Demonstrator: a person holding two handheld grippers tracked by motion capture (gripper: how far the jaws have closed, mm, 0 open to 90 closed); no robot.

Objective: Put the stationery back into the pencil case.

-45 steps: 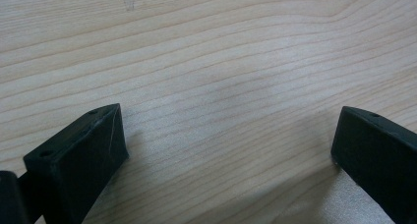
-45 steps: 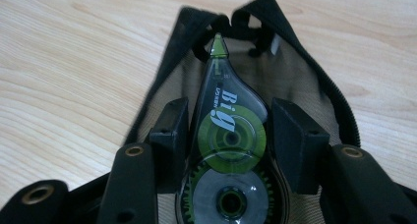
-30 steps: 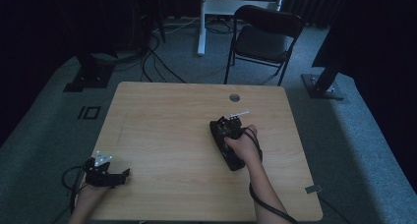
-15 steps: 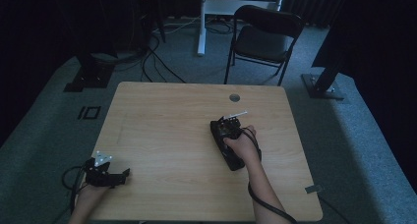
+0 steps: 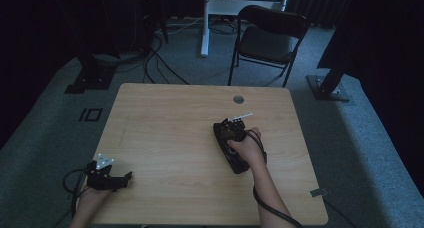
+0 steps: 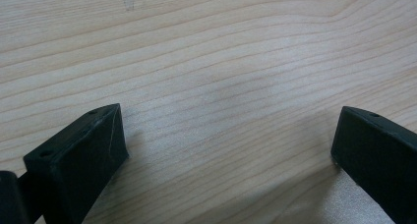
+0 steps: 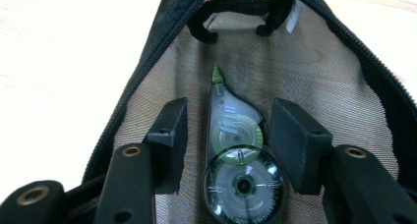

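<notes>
Right gripper view: my right gripper (image 7: pixel 228 145) sits inside the open black pouch (image 7: pixel 334 71), jaws partly open astride the correction tape dispenser (image 7: pixel 236 160), pads not pressing it. My left gripper (image 6: pixel 228 150) rests wide open, empty, on the table (image 6: pixel 221 47).

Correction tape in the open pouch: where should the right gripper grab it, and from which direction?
Grip the correction tape across its flat faces at the wide round reel end, coming in through the pouch mouth along its length. The right gripper already straddles it, fingers apart from it; the green tip tapers too thin to hold well.
</notes>
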